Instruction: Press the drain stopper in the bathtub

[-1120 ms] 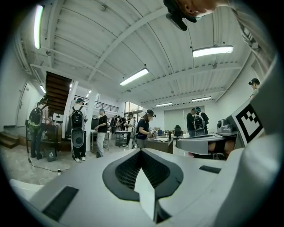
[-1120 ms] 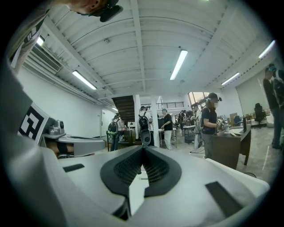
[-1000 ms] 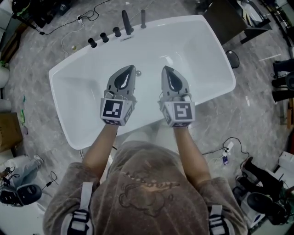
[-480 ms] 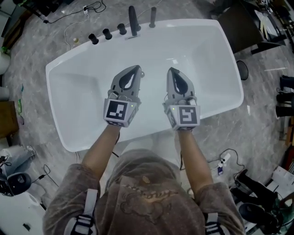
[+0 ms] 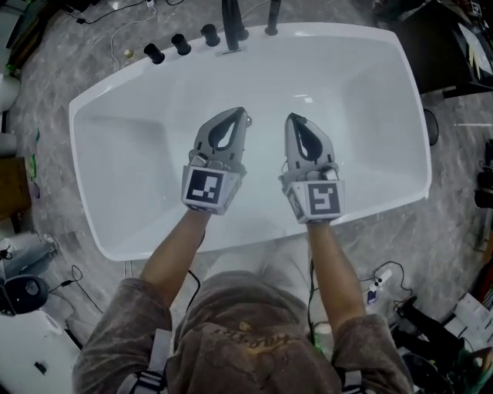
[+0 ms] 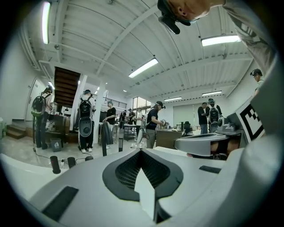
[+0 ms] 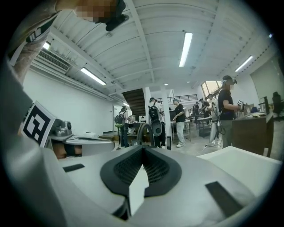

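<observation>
Two grippers hang over the white bathtub (image 5: 96,177), side by side, near each other but apart, both pointing toward the far rim. On the left gripper (image 5: 237,114) the fingers are pressed together at the tip with nothing between them. On the right gripper (image 5: 294,119) it's the same: fingers closed, empty. I read both from their own gripper views, where the dark pads meet at a point.

A small round bit peeks out on the tub floor just right of the left tip. I take it for the drain stopper (image 5: 249,121), mostly hidden, and I can't tell if the tip touches it. Three black knobs (image 5: 181,45) and a black spout (image 5: 229,19) stand on the far rim. The tub sits on a grey floor (image 5: 454,231). Several people (image 6: 153,124) stand in the background of the gripper views.
</observation>
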The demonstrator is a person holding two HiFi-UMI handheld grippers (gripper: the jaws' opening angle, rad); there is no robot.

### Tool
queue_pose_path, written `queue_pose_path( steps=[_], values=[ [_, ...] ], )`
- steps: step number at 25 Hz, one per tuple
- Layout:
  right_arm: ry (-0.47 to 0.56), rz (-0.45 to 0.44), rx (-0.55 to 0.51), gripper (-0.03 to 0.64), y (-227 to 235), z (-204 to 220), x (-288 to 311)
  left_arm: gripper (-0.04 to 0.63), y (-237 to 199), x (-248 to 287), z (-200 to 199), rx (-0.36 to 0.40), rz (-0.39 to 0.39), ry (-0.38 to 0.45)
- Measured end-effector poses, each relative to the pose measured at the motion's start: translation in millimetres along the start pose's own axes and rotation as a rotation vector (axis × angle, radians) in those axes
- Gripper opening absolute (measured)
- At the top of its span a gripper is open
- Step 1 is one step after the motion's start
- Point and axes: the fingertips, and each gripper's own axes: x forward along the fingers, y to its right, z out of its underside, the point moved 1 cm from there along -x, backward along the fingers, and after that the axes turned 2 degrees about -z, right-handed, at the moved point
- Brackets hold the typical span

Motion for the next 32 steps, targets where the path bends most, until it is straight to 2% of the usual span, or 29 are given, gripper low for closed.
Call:
queue_pose_path(
  steps=[22,28,32],
  values=[
    [-0.009,-0.079,0.015,0.002,42.0,191.5,92.5,0.002,-50.8,77.6,198.2,-0.017,-0.111,-0.022],
    [0.0,-0.094,0.01,0.002,44.1,230.2,117.6,0.002,-64.7,89.6,244.9,-0.024,-0.142,-0.029],
    [-0.031,-0.102,0.008,0.002,49.3,264.9,131.6,0.002,-73.0,98.1,280.3,-0.041,-0.162,-0.048]
  ],
)
